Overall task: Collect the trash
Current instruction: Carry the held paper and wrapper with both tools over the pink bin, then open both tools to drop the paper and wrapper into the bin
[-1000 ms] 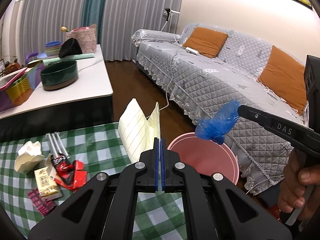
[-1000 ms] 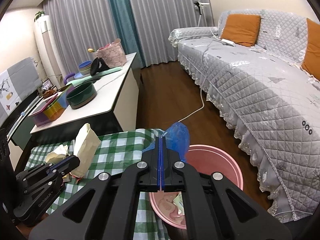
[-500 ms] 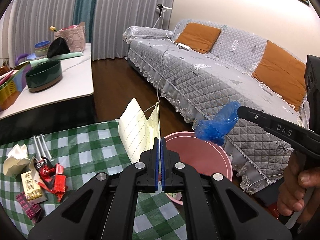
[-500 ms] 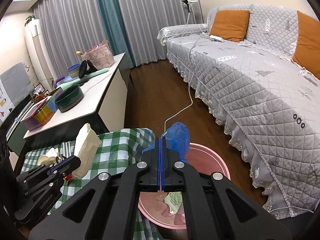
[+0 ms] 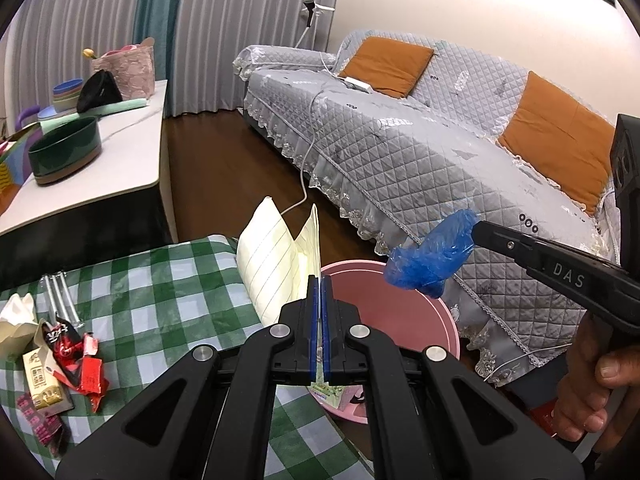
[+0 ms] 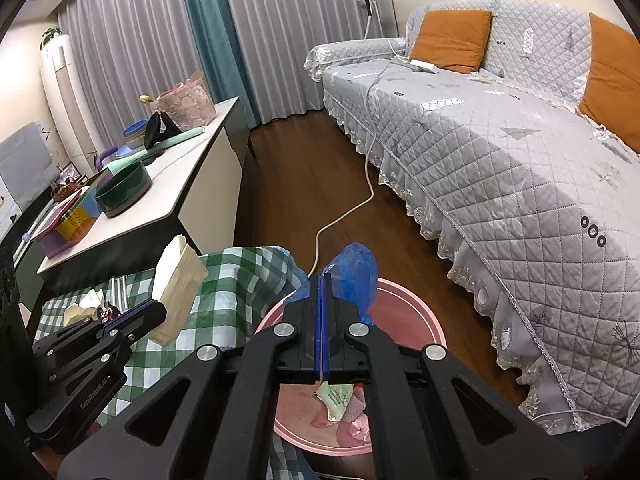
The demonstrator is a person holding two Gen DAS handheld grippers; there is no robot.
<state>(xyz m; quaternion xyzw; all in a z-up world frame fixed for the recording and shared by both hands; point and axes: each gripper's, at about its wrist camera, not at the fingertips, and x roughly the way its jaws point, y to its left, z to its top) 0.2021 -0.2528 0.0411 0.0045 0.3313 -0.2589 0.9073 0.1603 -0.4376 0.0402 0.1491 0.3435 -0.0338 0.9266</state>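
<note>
My left gripper (image 5: pixel 319 280) is shut on a cream paper bag (image 5: pixel 276 256), held upright over the edge of the green checked table (image 5: pixel 160 280), beside the pink bin (image 5: pixel 400 312). My right gripper (image 6: pixel 322 280) is shut on a crumpled blue plastic bag (image 6: pixel 356 276), held above the pink bin (image 6: pixel 412 312), which holds some trash. The blue bag (image 5: pixel 432 256) and right gripper also show in the left wrist view. Wrappers (image 5: pixel 68 356) and a tissue (image 5: pixel 16 320) lie on the table at left.
A grey quilted sofa (image 5: pixel 440 152) with orange cushions stands at right. A white cable (image 6: pixel 348 212) runs over the wood floor. A white counter (image 5: pixel 100 168) with a green bowl (image 5: pixel 64 152) and containers stands behind the table.
Both grippers have shifted right with their bags, so the pink bin sits more centrally below them. Both stay shut.
</note>
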